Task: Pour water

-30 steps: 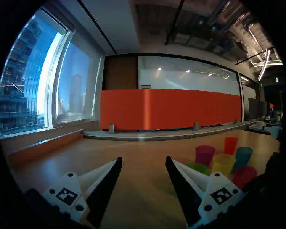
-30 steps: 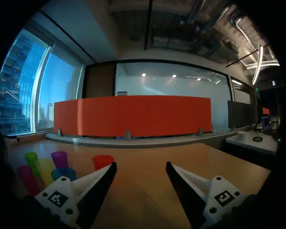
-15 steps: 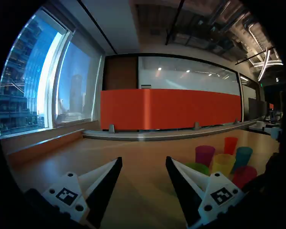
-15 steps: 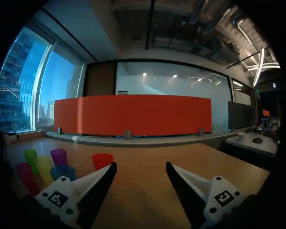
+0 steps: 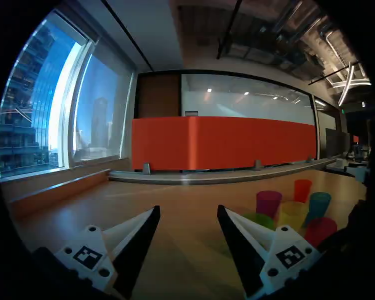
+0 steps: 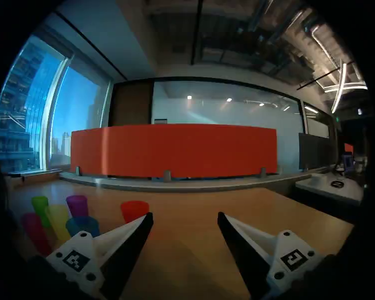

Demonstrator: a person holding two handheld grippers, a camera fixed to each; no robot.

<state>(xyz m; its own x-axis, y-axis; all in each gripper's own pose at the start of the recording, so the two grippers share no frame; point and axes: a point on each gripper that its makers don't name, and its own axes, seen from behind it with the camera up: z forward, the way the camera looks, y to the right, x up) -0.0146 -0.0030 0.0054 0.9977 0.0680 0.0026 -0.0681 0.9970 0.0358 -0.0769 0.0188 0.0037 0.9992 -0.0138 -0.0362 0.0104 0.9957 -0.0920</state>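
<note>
– Claw first: how is my left gripper (image 5: 187, 210)?
– Fingers apart, holding nothing. The cups (image 5: 292, 214) stand upright to its right, near on the table (image 5: 137, 197), with nothing in the way.
– And the other view?
– My right gripper (image 6: 185, 217) is also apart and empty. The cups (image 6: 57, 220) lie to its left, the orange cup (image 6: 134, 210) just beyond its left finger. I can't tell which holds water. The orange partition (image 6: 172, 150) is far behind.

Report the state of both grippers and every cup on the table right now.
left gripper, open, holding nothing
right gripper, open, holding nothing
purple cup, upright
orange cup, upright
teal cup, upright
yellow cup, upright
green cup, upright
pink cup, upright
Whether any cup holds water: cannot tell.
</note>
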